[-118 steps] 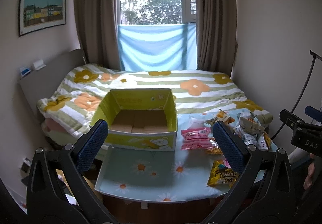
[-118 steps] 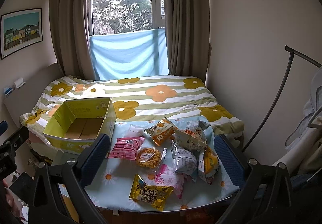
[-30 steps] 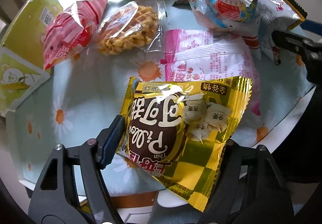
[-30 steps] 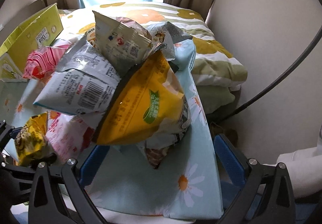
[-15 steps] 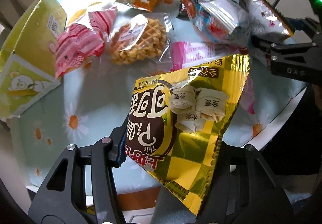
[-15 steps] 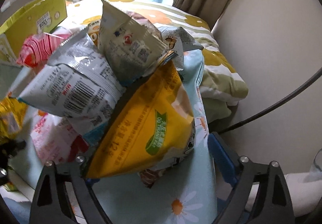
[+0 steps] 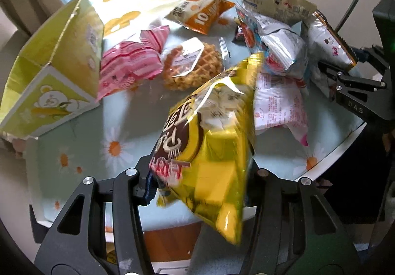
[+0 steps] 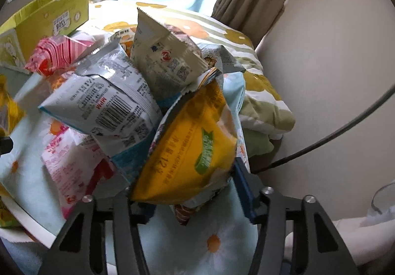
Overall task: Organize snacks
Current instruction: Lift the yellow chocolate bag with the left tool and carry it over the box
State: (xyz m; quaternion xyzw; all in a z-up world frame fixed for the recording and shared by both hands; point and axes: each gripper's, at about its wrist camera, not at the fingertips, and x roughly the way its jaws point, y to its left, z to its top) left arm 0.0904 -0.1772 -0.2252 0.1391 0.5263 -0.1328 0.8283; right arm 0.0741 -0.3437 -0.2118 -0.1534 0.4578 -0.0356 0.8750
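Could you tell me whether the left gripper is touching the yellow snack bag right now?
Touching. In the left wrist view the left gripper is closed on the lower part of the yellow snack bag, which is pinched between both fingers and lifted off the table.

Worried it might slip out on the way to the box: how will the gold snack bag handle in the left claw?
The gold snack bag is probably light: it hangs tilted from the left claw. Its glossy foil looks slippery. It is puffy, so likely crushable.
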